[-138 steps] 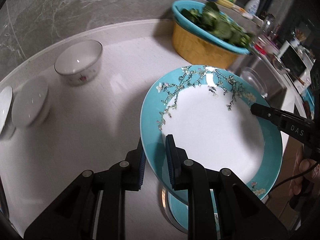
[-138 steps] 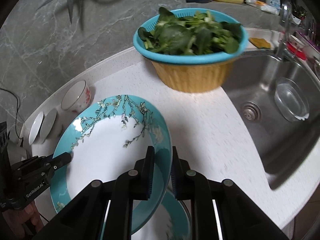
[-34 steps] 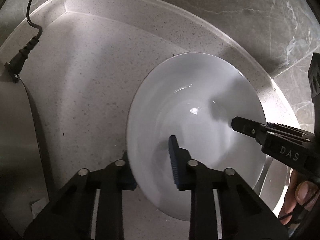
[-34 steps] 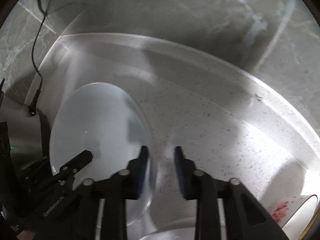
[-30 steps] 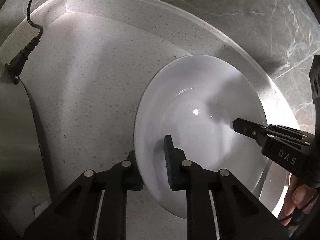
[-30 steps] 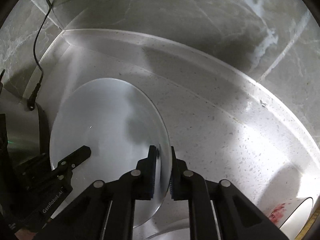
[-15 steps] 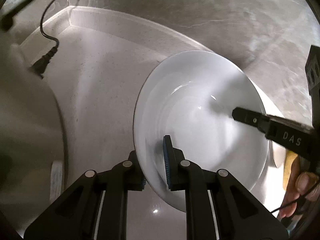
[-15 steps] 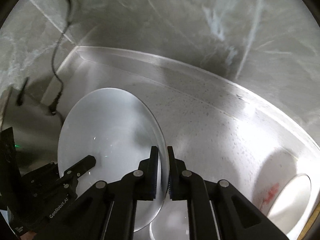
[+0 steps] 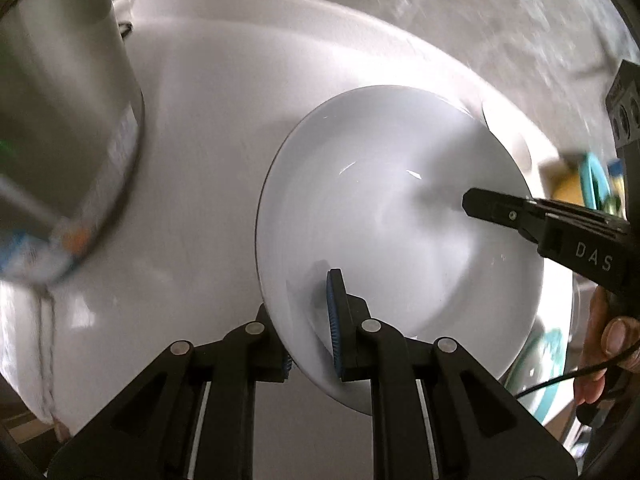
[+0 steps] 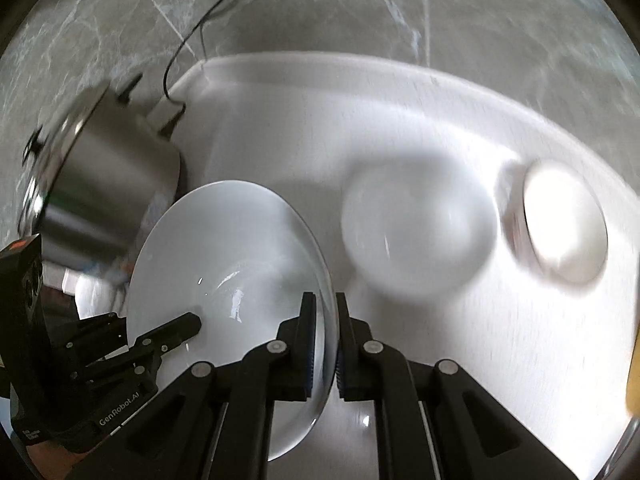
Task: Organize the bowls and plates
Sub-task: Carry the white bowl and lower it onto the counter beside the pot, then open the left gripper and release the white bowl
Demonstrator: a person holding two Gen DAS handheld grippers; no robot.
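A plain white plate point(image 9: 400, 232) is held in the air between both grippers, above the white counter. My left gripper point(image 9: 308, 340) is shut on its near rim. My right gripper point(image 10: 322, 340) is shut on the opposite rim and shows in the left wrist view point(image 9: 560, 232) at the right. The plate also shows in the right wrist view point(image 10: 224, 264), with the left gripper point(image 10: 132, 348) on its far side. A white bowl point(image 10: 416, 228) and a patterned bowl point(image 10: 560, 224) stand on the counter beyond, blurred. A teal-rimmed plate point(image 9: 548, 368) lies partly hidden under the white plate.
A steel pot point(image 10: 100, 184) with a black cord point(image 10: 192, 32) stands at the counter's left corner; it also fills the upper left of the left wrist view point(image 9: 64, 100). A grey marble wall point(image 10: 400, 8) backs the counter. A yellow and teal basket point(image 9: 580, 184) shows at the right.
Both grippers closed on the white plate's rims, lifted it off the counter and are carrying it rightward; the bowls and the teal plate have come into view. The views are blurred by motion.
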